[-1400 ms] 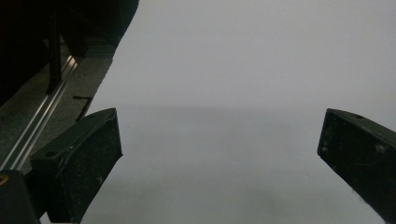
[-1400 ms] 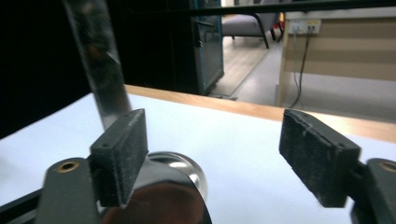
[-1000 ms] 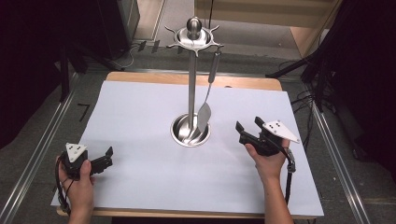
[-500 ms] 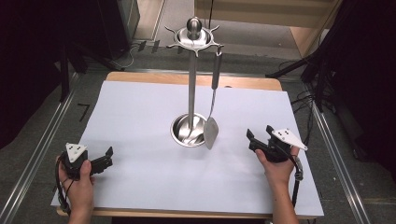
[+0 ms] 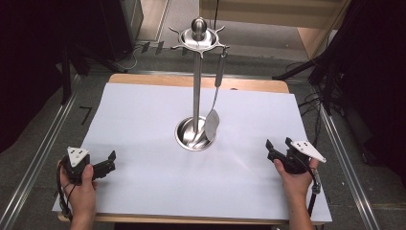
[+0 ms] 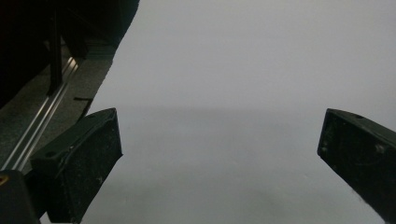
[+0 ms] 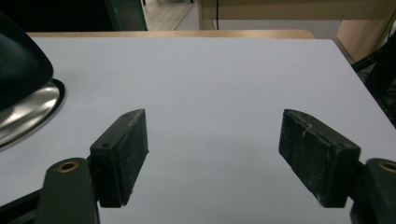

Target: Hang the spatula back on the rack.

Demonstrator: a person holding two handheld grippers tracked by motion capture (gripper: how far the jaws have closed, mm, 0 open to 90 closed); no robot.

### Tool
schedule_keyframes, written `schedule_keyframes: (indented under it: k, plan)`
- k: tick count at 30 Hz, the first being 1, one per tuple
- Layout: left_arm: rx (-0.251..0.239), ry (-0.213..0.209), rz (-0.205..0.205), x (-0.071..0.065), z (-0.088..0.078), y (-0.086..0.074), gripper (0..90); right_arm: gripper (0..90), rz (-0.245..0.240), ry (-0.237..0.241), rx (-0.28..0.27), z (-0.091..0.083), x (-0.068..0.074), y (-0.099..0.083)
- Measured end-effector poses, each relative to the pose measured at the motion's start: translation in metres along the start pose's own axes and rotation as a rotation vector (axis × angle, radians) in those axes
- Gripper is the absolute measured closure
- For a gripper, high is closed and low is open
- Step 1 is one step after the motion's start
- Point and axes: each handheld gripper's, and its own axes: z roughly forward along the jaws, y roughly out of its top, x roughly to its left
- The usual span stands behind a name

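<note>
A steel utensil stand (image 5: 197,81) rises from a round dish base (image 5: 184,136) at the table's middle. A metal spatula (image 5: 212,124) hangs from a hook on the stand's right side, its blade just above the base. My left gripper (image 5: 111,162) rests at the front left, open and empty, its jaws wide apart in the left gripper view (image 6: 219,130). At the front right, well away from the stand, my right gripper (image 5: 277,145) is open too, with nothing between its fingers (image 7: 215,128). The base (image 7: 28,109) shows at the left of that view.
A white sheet (image 5: 143,115) covers the wooden table (image 5: 158,79). Metal rails (image 5: 43,143) run along both sides of the table. Dark stands and cables (image 5: 325,72) lie beyond the right edge. A dark rounded shape (image 7: 18,65) hangs over the base in the right gripper view.
My right gripper has drawn back from the stand toward the front right of the table. The hanging spatula has swung on its hook. The left gripper has stayed put.
</note>
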Motion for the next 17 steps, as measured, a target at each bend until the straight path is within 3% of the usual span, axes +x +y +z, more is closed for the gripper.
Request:
schedule_keyframes:
  k: [10,17]
  plan:
    - [0.001,-0.003,0.005,0.0,-0.001,0.0,0.4,24.8,-0.003,-0.046,0.053,-0.014,-0.028,-0.014]
    - [0.004,-0.004,0.007,0.0,0.0,0.0,0.4,25.8,0.065,-0.026,0.039,-0.015,-0.036,-0.016]
